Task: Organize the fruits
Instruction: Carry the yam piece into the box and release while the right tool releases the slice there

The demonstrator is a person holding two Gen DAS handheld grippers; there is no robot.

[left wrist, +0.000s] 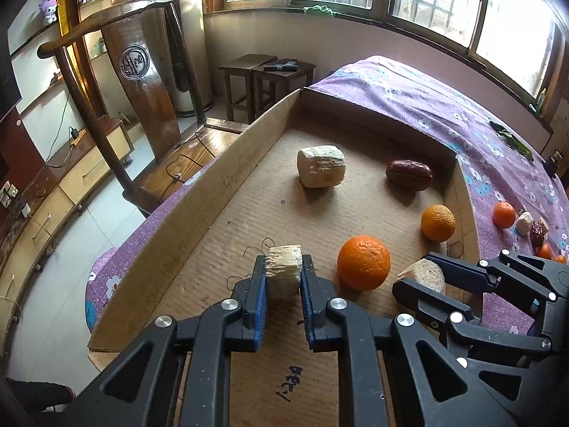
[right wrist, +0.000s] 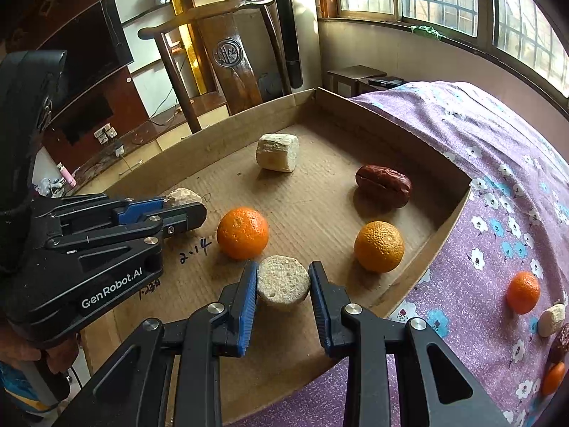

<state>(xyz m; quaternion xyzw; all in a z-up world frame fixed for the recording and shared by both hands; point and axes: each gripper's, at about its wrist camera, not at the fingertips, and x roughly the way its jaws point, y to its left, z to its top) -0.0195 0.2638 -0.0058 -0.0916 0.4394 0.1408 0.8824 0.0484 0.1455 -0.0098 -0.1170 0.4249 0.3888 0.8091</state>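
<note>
A shallow cardboard tray (left wrist: 213, 192) (right wrist: 441, 224) lies on a purple flowered bed cover. In it are a pale sugarcane chunk (left wrist: 321, 165) (right wrist: 277, 157), a red date (left wrist: 409, 174) (right wrist: 383, 185) and two oranges (left wrist: 363, 262) (left wrist: 438, 222) (right wrist: 243, 233) (right wrist: 379, 246). My left gripper (left wrist: 283, 271) (right wrist: 185, 210) is shut on a fibrous sugarcane piece (left wrist: 283, 273) (right wrist: 183, 195) low over the tray floor. My right gripper (right wrist: 283, 281) (left wrist: 423, 277) is shut on a round sugarcane piece (right wrist: 282, 284) (left wrist: 425, 274) at the tray's near right part.
Outside the tray on the bed cover (right wrist: 498, 185) lie several small oranges (right wrist: 522, 292) (left wrist: 503, 214), sugarcane bits (right wrist: 551, 319) and dates (left wrist: 538, 233). A wooden chair (left wrist: 142, 82) and stools (left wrist: 263, 78) stand beyond the bed's left side.
</note>
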